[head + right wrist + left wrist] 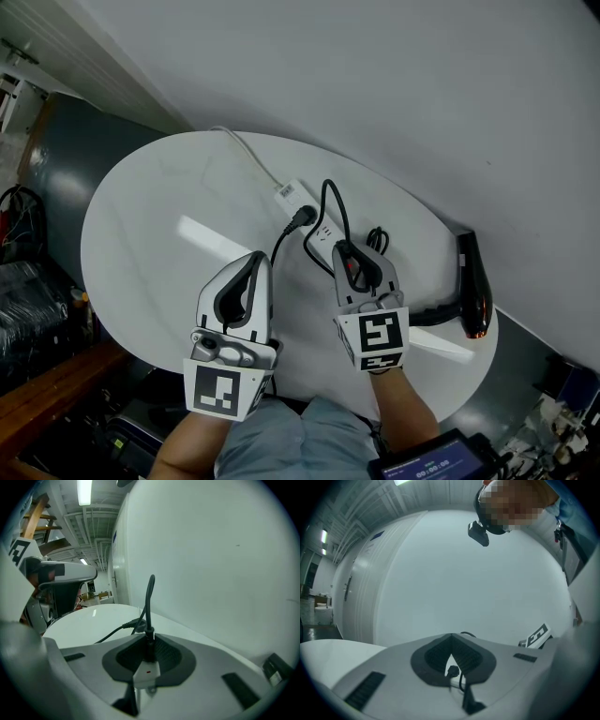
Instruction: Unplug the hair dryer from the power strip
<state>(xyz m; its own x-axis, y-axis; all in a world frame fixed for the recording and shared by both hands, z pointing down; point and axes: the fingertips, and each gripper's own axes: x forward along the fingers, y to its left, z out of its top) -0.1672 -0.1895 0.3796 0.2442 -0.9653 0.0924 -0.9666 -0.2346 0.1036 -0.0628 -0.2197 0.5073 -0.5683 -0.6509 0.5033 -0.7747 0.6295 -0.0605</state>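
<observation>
Left claw (259,257): jaws together at the tips, nothing held. Its own view shows a low black plug (452,671) through the slit. Right claw (349,253): part closed, clamped on an upright black plug (149,637) seated in the white plastic power strip (298,199). The strip's red mark shows only in this claw's view. Glossy black hair dryer (473,281), in the head view only, lies at the right edge of the round white table (150,234).

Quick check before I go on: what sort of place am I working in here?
Probably a workshop or lab hall, not a home: a bare ribbed ceiling with a strip light, and a round white table beside a plain wall.
</observation>
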